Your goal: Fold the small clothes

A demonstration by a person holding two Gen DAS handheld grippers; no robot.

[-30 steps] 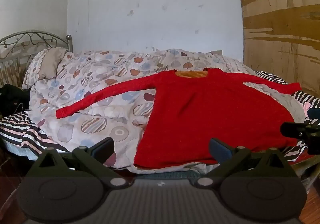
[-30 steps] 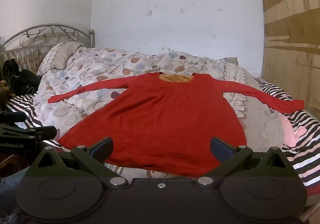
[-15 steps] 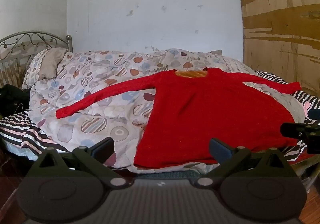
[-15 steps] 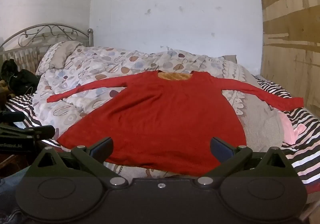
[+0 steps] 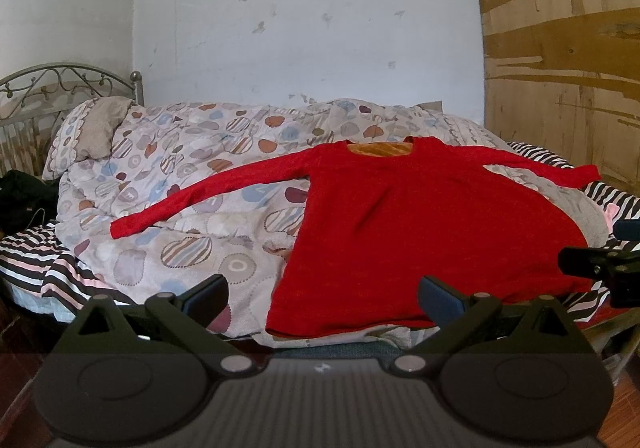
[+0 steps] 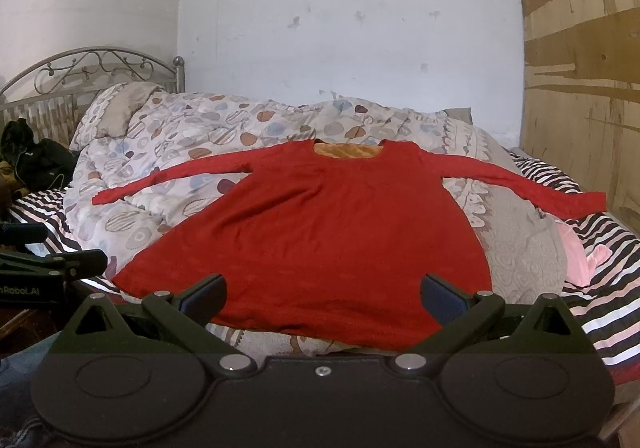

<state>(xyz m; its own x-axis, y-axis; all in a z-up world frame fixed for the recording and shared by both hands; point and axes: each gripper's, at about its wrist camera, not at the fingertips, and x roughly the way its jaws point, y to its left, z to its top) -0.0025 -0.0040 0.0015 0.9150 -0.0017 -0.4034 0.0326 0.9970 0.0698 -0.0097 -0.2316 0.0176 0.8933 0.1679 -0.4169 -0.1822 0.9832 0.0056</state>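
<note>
Lying flat as before, red dress [image 6: 320, 236]; both claws unmoved, apart.

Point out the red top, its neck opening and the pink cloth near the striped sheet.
red top [image 6: 320, 240], right wrist view, middle of the body.
neck opening [image 6: 347, 150], right wrist view, orange inner lining.
pink cloth [image 6: 580, 260], right wrist view, its middle.

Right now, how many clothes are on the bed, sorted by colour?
Red: 1, the long-sleeved red dress spread flat on the patterned quilt.
Pink: 1, a pink garment on the striped sheet.
Black: 1, a black garment by the headboard.
Total: 3
</note>
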